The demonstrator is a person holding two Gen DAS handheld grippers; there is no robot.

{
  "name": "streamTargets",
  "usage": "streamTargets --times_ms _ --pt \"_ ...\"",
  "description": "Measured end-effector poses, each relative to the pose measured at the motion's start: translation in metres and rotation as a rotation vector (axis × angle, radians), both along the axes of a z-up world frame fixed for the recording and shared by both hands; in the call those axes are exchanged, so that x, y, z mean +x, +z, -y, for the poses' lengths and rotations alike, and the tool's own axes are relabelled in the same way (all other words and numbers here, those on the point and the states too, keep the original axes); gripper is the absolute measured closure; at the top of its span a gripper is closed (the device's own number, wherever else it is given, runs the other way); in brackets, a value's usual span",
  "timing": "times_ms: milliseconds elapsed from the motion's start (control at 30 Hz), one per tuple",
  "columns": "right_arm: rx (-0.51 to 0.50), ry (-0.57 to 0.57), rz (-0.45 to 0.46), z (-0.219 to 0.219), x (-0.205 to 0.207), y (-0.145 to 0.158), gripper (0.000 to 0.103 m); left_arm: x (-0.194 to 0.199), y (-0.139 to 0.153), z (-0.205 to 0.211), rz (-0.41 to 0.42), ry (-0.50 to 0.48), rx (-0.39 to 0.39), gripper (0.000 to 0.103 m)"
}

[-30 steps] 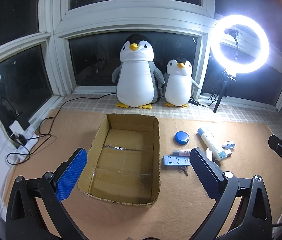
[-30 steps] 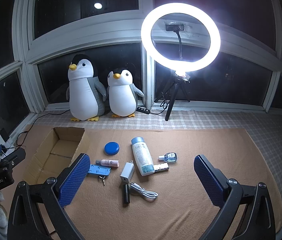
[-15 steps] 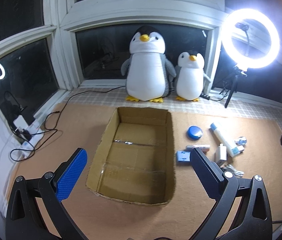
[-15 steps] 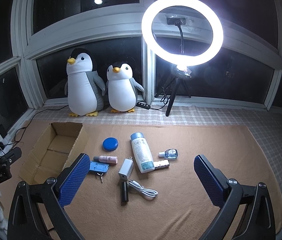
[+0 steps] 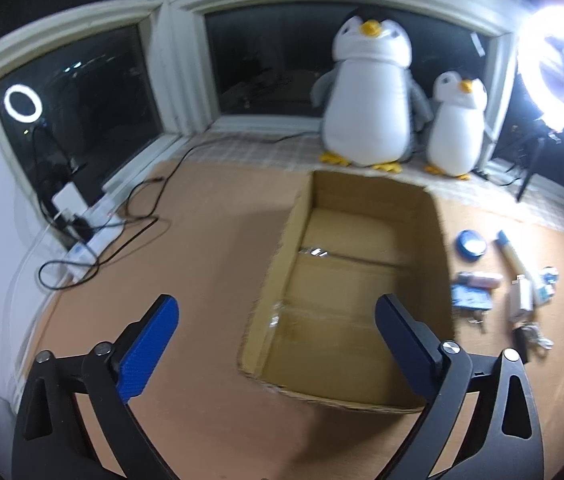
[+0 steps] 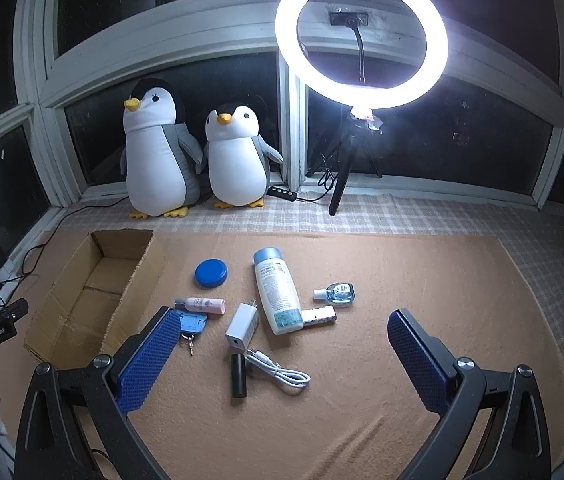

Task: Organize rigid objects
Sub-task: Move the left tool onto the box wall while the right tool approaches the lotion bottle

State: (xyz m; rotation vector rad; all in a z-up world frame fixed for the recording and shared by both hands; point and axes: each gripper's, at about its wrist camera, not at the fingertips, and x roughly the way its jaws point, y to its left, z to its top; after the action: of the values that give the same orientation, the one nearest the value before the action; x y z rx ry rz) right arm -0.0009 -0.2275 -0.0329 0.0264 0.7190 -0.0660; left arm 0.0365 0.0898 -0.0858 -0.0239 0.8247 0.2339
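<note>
An empty cardboard box (image 5: 438, 240) (image 6: 133, 280) lies open on the tan mat. To its right lie several small items: a blue round lid (image 6: 210, 273) (image 5: 470, 243), a white lotion bottle (image 6: 277, 296), a small pink bottle (image 6: 201, 305), a white charger (image 6: 242, 326), a black cylinder (image 6: 238, 375), a white cable (image 6: 282, 372), a blue-capped small bottle (image 6: 338, 293) and a blue key tag (image 6: 193, 323). My left gripper (image 5: 277, 320) is open above the box's near end, holding nothing. My right gripper (image 6: 284, 340) is open above the items, also holding nothing.
Two plush penguins (image 6: 157, 152) (image 6: 237, 156) stand on the window ledge behind the mat. A ring light (image 6: 362, 28) on a tripod stands at the back right. A power strip with cables (image 5: 85, 236) lies at the left wall. Bare mat (image 6: 422, 272) spreads right of the items.
The left gripper has swung leftward, so the box now sits right of centre in its view. The right gripper has drifted slightly forward and down toward the items. Both stay open.
</note>
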Motion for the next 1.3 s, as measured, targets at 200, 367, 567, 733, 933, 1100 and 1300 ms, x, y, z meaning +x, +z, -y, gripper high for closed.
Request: streamTargets --times_ms 200,367,567,733,933,1100,1300 --pt "0.001 -0.003 -0.014 0.006 0.002 -0.008 0.001 0.009 -0.029 -0.024 -0.061 0.056 0.011 0.015" --pt "0.004 -0.007 -0.026 0.013 0.003 -0.014 0.001 0.015 -0.05 -0.035 -0.107 0.08 0.031 0.022" --pt "0.04 -0.024 -0.045 0.027 0.005 -0.025 0.001 0.021 -0.069 -0.036 -0.142 0.077 0.036 0.032" --pt "0.036 -0.035 -0.059 0.039 0.01 -0.034 0.001 0.025 -0.08 -0.035 -0.169 0.072 0.034 0.043" --pt "0.065 -0.024 -0.076 0.051 0.023 -0.041 0.006 0.029 -0.084 -0.029 -0.18 0.044 0.03 0.06" --pt "0.093 -0.012 -0.104 0.058 0.037 -0.05 0.015 0.031 -0.086 -0.023 -0.184 0.029 0.024 0.074" --pt "0.104 0.032 -0.12 0.054 0.059 -0.053 0.021 0.034 -0.089 -0.018 -0.193 0.015 0.016 0.082"
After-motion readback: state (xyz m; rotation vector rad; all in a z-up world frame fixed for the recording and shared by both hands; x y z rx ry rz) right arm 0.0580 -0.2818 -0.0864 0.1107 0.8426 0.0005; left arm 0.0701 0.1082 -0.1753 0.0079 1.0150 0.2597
